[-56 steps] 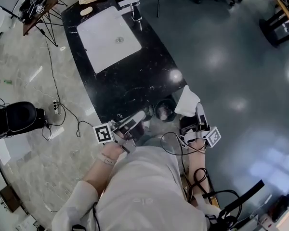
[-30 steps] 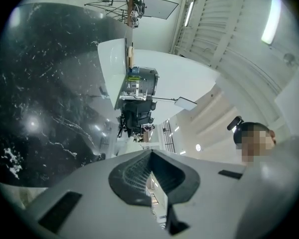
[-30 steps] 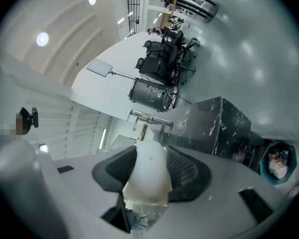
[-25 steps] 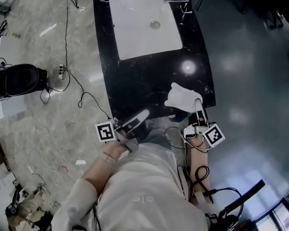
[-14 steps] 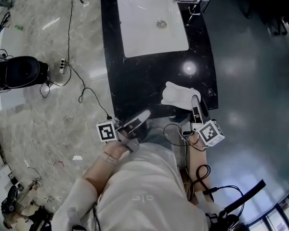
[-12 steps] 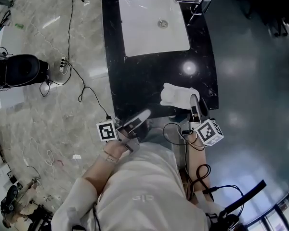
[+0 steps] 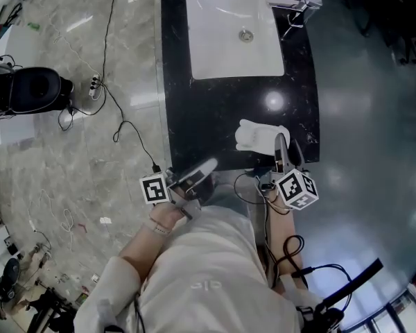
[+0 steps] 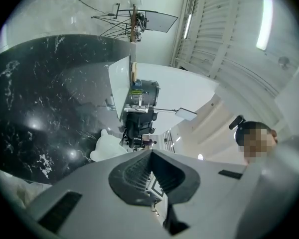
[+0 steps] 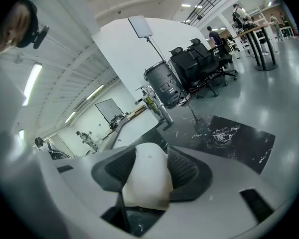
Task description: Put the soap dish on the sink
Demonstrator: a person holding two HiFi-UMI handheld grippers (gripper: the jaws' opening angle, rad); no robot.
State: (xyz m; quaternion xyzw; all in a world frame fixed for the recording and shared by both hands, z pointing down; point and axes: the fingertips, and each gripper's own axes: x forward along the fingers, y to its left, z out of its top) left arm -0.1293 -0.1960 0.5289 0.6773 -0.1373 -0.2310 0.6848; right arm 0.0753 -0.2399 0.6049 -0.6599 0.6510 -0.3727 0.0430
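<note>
Soap dish (image 7: 261,134) between right tongs (image 7: 280,146), at counter (image 7: 215,109) near end; sink (image 7: 234,30) far end, faucet (image 7: 295,3) right of it.

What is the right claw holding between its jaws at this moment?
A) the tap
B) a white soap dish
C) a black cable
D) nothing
B: in the right gripper view, the white soap dish sits clamped between the jaws of the right claw.

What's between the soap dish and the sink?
Only bare black counter, with a glint of light on it, lies between the soap dish and the sink. The head view shows it.
</note>
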